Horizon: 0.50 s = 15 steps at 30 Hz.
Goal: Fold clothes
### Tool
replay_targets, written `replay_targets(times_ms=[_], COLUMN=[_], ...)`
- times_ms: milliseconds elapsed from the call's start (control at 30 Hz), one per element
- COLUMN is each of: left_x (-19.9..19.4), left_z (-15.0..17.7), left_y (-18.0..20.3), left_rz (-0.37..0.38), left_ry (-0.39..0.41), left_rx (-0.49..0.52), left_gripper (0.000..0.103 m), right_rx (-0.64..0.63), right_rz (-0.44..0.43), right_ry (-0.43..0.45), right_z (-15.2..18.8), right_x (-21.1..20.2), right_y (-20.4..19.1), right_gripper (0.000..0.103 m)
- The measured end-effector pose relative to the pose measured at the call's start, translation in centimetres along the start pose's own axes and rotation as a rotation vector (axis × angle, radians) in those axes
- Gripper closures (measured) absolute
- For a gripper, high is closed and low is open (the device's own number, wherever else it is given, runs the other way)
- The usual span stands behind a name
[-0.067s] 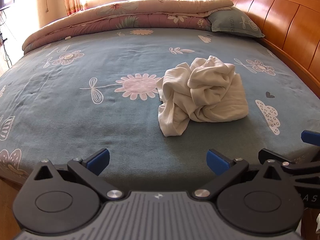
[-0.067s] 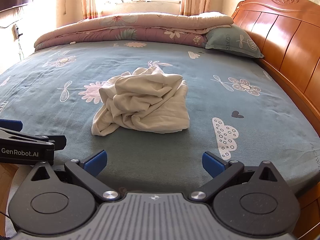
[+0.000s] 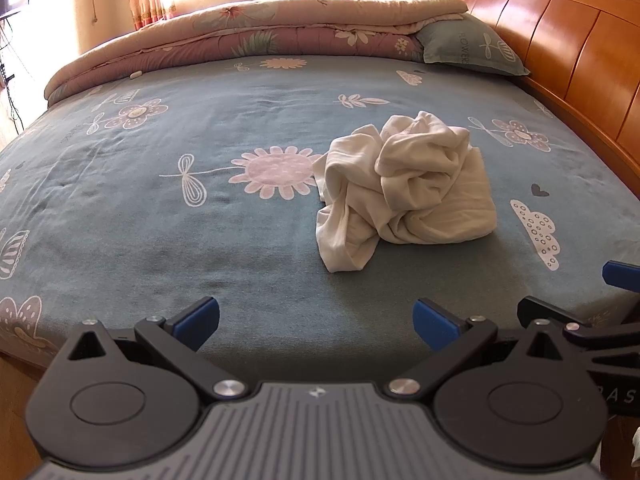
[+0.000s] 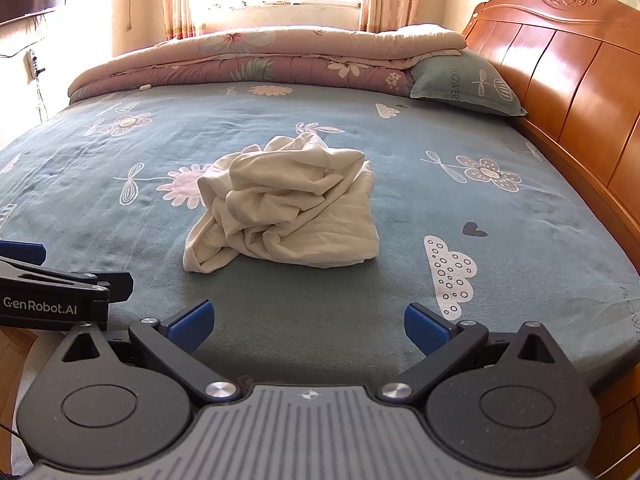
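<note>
A crumpled cream-white garment (image 3: 404,188) (image 4: 288,208) lies in a heap on the blue-green flowered bed sheet (image 3: 200,240) (image 4: 520,220). My left gripper (image 3: 316,320) hovers open over the bed's near edge, well short of the heap and to its left, nothing between its blue pads. My right gripper (image 4: 308,322) is also open and empty, near the front edge, facing the heap. Each gripper's side shows in the other's view.
A folded pink and cream quilt (image 3: 248,40) (image 4: 260,56) lies along the far side. A blue-green pillow (image 3: 468,48) (image 4: 464,80) rests against the wooden headboard (image 3: 580,52) (image 4: 568,72) on the right. Window and curtains stand behind.
</note>
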State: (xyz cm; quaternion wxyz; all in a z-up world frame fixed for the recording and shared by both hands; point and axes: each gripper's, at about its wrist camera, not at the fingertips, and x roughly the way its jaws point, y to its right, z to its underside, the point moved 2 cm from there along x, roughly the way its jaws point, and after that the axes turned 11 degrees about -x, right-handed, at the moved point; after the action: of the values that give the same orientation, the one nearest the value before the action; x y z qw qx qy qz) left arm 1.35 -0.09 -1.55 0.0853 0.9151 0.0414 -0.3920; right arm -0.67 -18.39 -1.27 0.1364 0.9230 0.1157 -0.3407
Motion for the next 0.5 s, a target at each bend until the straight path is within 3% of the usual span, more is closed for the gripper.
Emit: replay_targets(times_ms=[500], left_x=[-0.11], left_z=[0.04], left_y=[0.03], left_rz=[0.005], left_ry=[-0.008], left_rx=[-0.002], left_gripper=[0.001], right_rx=[-0.006], right_rz=[0.001], right_ry=[0.010], right_z=[0.02], right_x=[-0.23], right_y=[-0.10], right_gripper=[0.000])
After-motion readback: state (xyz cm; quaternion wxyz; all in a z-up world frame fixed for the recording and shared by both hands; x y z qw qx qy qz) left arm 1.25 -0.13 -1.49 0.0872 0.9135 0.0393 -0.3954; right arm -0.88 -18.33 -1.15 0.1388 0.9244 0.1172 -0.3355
